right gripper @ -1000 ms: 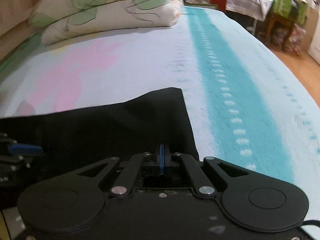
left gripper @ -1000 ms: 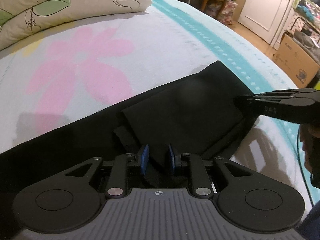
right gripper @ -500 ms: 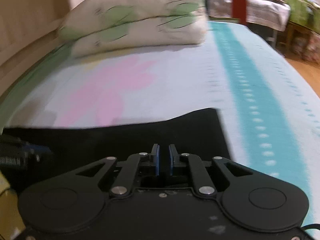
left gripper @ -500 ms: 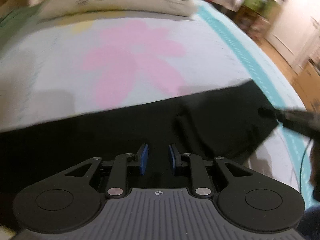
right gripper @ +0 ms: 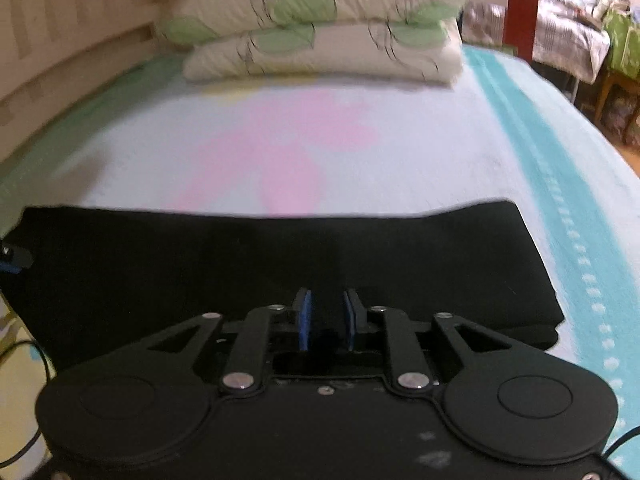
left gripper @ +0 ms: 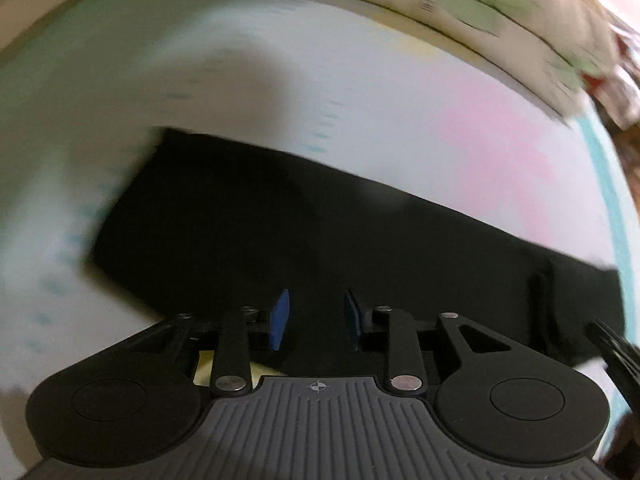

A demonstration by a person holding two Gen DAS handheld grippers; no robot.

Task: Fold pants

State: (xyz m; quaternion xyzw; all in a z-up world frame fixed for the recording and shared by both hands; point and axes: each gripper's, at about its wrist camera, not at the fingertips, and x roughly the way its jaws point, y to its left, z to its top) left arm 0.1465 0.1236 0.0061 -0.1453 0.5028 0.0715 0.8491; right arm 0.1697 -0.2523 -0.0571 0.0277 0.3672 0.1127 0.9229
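The black pants (right gripper: 280, 264) lie folded into a long flat band across the bed, also seen in the blurred left wrist view (left gripper: 320, 240). My left gripper (left gripper: 316, 320) is open and empty, hovering over the band's left part. My right gripper (right gripper: 326, 316) is open and empty, over the middle of the band near its front edge. The left gripper's tip (right gripper: 16, 258) shows at the far left of the right wrist view; the right gripper's tip (left gripper: 612, 344) shows at the far right of the left wrist view.
The bed sheet (right gripper: 280, 152) is pale with a pink flower and a teal stripe (right gripper: 560, 168) along its right side. Two stacked leaf-print pillows (right gripper: 320, 28) lie at the head. A wooden headboard (right gripper: 72, 32) stands at left. A cable (right gripper: 24, 360) hangs at lower left.
My right gripper opened from shut and let the pants go. Both grippers swung left along the pants; the left view now faces the band's left end.
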